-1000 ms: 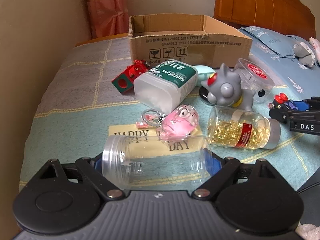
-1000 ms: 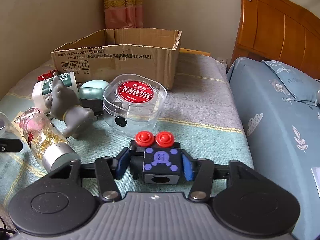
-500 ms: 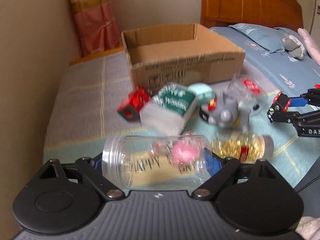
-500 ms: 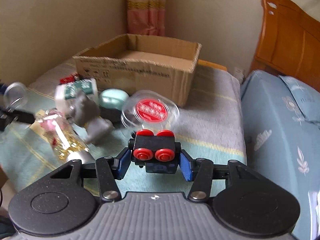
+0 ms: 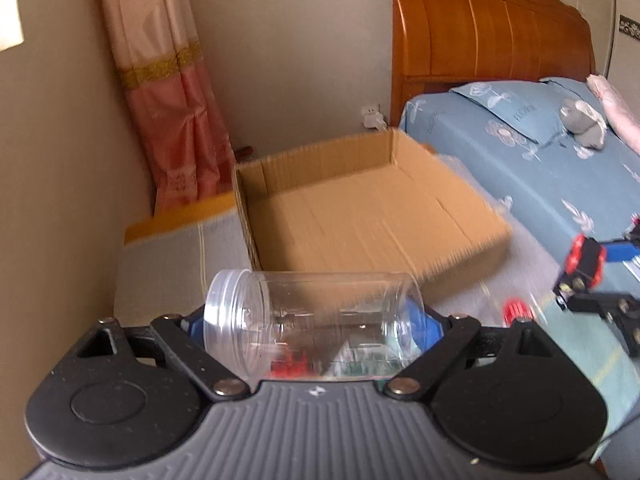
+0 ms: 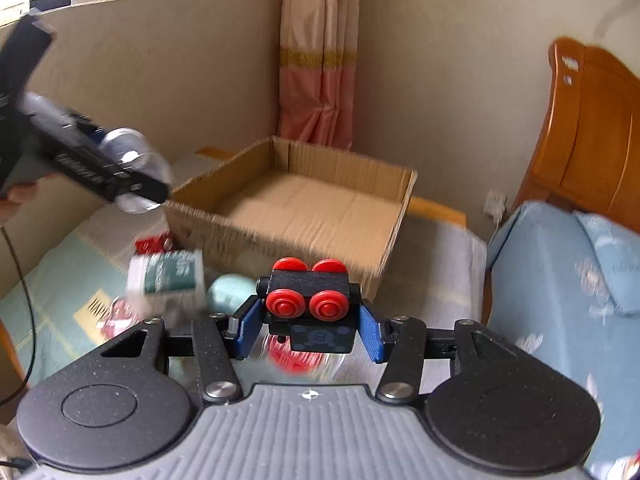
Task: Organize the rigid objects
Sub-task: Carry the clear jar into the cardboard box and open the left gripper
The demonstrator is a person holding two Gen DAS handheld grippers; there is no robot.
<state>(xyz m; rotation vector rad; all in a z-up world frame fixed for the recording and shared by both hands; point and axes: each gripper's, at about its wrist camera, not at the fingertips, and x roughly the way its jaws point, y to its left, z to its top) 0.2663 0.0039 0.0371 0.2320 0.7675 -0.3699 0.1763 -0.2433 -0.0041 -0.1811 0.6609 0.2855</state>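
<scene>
The left gripper [image 5: 316, 328] clamps a clear plastic jar [image 5: 312, 326] sideways at lower centre; the right gripper [image 6: 308, 326] grips a black red-buttoned cube [image 6: 310, 308]. Both face the open cardboard box [image 6: 296, 208], apparently for deposit.

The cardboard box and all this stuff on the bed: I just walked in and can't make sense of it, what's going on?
A person is tidying loose items with a handheld gripper in each hand. The left gripper grips a clear plastic jar lying sideways between its jaws. The right gripper is shut on a black cube toy with red buttons. Both are held in the air near the open cardboard box, whose visible floor is bare. A green-labelled bottle and other items lie on the bed.
</scene>
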